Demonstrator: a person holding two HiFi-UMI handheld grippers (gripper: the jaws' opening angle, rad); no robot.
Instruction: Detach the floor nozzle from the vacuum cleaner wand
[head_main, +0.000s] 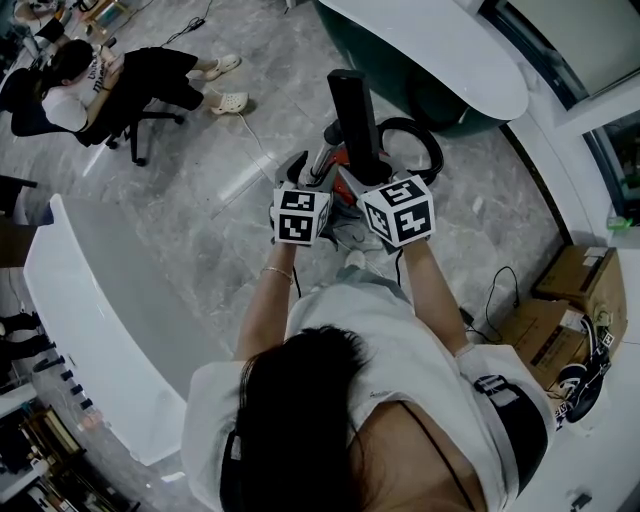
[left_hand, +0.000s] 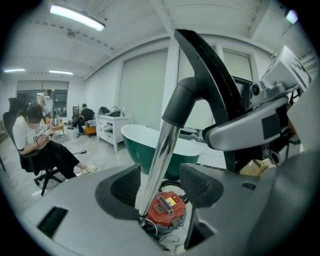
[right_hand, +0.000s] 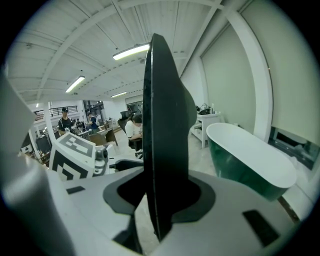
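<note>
Above a grey stone floor, head view: floor nozzle (head_main: 352, 108) upended at 12 o'clock, over chrome wand (head_main: 322, 160) and red vacuum body (head_main: 343, 186). The joint is not legible here.

Left gripper view: left hand-held gripper (left_hand: 160, 192) spread wide, wand resting by the 9 o'clock pad, clear of the 3 o'clock pad. Only this view shows the nozzle's neck socket (left_hand: 182, 102). Recommended: close firmly on the chrome below the socket.

Right gripper view: right hand-held gripper (right_hand: 159, 200) clamped on the nozzle, seen edge-on. Recommended: pull straight along the tube, no levering.
</note>
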